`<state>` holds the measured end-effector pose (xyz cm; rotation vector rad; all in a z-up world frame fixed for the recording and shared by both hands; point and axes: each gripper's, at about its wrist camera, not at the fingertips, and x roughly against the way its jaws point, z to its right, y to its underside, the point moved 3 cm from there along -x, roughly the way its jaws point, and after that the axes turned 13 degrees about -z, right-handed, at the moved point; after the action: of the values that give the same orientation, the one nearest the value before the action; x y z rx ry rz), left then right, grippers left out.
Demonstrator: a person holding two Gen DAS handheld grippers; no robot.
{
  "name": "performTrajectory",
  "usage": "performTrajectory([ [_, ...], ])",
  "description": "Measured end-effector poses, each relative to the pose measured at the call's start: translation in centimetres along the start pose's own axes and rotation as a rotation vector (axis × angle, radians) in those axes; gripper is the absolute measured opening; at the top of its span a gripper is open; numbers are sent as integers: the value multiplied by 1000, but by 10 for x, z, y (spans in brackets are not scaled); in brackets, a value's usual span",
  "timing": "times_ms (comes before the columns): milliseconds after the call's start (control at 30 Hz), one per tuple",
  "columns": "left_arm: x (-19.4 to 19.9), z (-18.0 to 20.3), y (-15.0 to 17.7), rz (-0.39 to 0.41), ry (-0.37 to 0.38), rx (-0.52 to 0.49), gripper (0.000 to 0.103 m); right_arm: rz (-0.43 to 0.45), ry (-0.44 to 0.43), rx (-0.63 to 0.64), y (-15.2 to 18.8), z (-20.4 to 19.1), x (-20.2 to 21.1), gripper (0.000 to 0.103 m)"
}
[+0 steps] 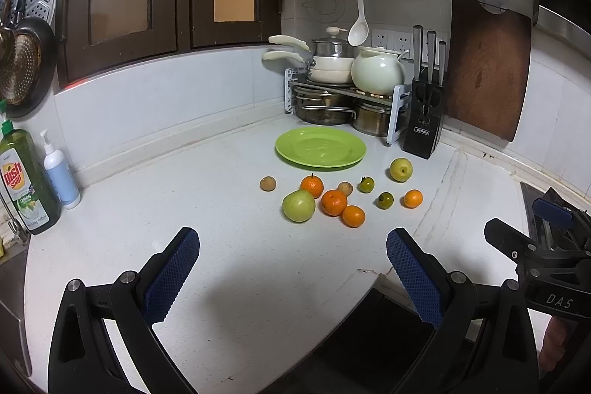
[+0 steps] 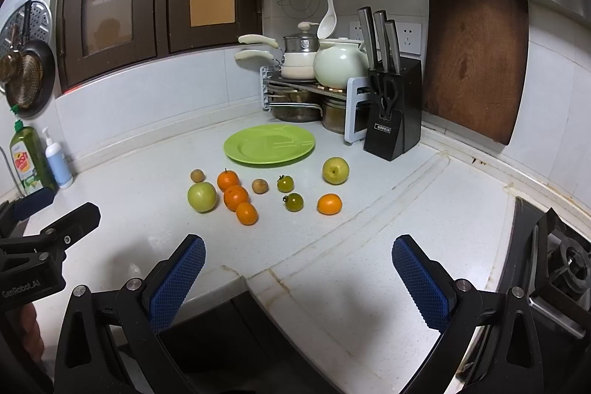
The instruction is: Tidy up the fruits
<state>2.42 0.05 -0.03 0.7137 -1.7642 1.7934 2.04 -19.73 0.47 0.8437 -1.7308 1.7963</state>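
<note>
Picking one fruit at a time looks like the best way to start, and the first job is to reach forward and grab one without bumping the others. The left gripper (image 1: 293, 279) has its jaws wide apart and holds nothing. The right gripper (image 2: 298, 279) is the same, wide apart with nothing in it. Both hang over the near edge of the white counter (image 1: 207, 209), well apart from the fruit. The fruits sit in a loose bunch ahead of the jaws, in front of the green plate (image 1: 320, 148), which has nothing on it. The big green apple (image 1: 299, 205) is nearest the left gripper, touching or almost touching an orange (image 1: 334, 202); it is hard to tell which. So come down from above and close slowly, or the orange may roll. The lone orange (image 2: 329, 204) on the right has room around it and looks easier for the right gripper. The yellow apple (image 2: 335, 170) sits just behind it, near the plate.
</note>
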Motion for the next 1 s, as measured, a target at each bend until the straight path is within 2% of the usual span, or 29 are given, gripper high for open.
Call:
performTrajectory([
  [700, 1, 3, -3, 3, -4, 0, 103, -5, -2, 2, -2, 0, -2, 102],
  [1000, -10, -2, -9, 2, -9, -17, 103, -28, -20, 16, -4, -8, -18, 102],
])
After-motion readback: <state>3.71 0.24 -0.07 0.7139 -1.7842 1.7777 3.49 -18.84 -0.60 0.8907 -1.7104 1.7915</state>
